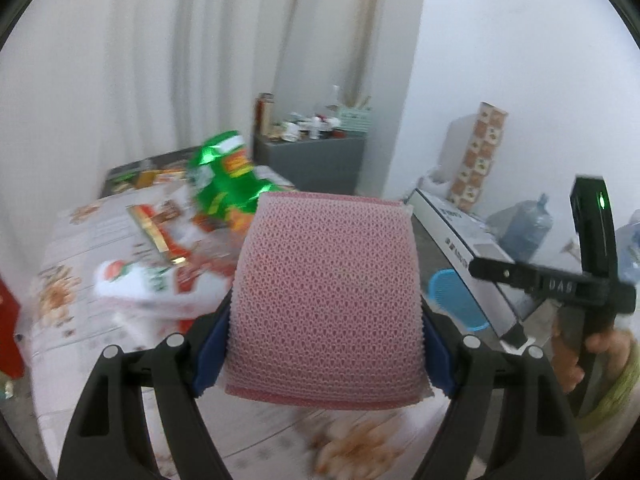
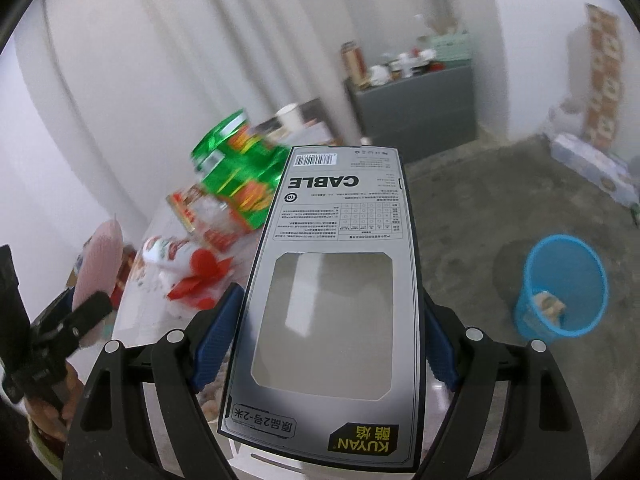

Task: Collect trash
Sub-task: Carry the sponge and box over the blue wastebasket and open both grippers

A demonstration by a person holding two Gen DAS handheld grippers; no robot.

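- The left gripper (image 1: 326, 354) has its fingers (image 1: 210, 354) spread wide and clamped on the two side edges of a pink mesh sponge pad (image 1: 328, 300), which stands up between them and fills the middle of the left wrist view.
- The right gripper (image 2: 320, 344) likewise holds its fingers (image 2: 216, 336) wide, pressing the long edges of a grey "CABLE" package box (image 2: 332, 288) with a cut-out window; the box lies flat between them, its barcode end pointing away.
- Beyond and left of both pairs of fingers, a tabletop (image 1: 76, 248) under a printed cloth carries more litter: a crumpled green snack bag (image 1: 224, 176), a red-and-white wrapper (image 1: 132, 280) and a small gold-edged packet (image 1: 154, 236), all blurred.
- Right of the right fingers, down on the concrete floor (image 2: 472, 216), stands a blue mesh wastebasket (image 2: 560, 288) with some scrap already inside.
- In the left view the wastebasket's rim (image 1: 452, 292) peeks out just right of the sponge pad.
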